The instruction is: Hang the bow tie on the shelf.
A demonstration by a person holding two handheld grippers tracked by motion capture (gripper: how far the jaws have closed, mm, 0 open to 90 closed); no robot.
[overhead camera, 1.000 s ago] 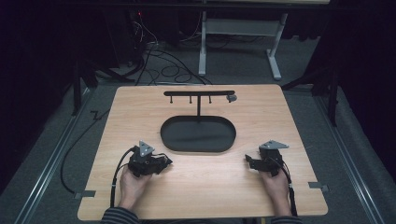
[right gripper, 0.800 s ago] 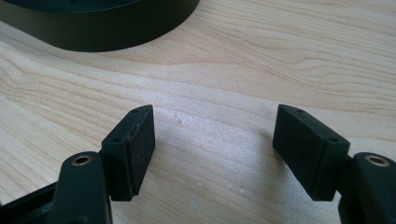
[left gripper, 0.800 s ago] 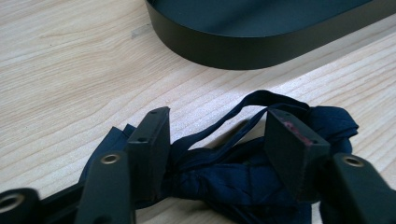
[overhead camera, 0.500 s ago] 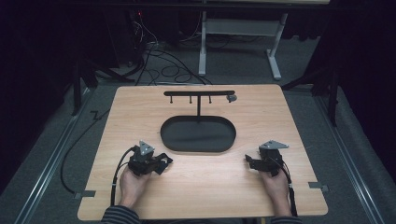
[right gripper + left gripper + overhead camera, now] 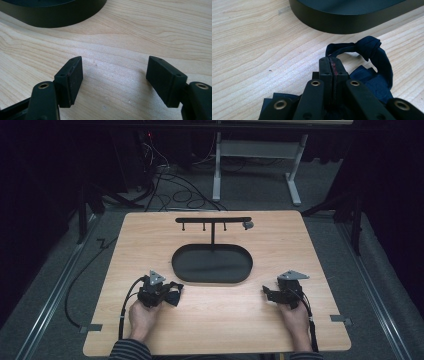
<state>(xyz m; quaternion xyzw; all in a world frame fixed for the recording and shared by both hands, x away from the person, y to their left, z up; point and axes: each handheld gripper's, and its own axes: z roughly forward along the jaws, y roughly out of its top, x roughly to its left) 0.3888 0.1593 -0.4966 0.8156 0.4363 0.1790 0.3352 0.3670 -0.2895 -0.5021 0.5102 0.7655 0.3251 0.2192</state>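
Two tongs: left [image 5: 331, 65] just closed on dark cloth [image 5: 372, 62], its pinched part hidden; right [image 5: 113, 75] apart.

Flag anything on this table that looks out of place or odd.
One thing: a dark blue knotted cloth lies crumpled on the table beside the black tray, under the left claw, whose jaws have just closed. Whether they pinch the cloth is unclear. The rack stands upright; nothing is spilled.

black gripper [image 5: 331, 65], brass-ringed screws, trailing cable, striped sleeves
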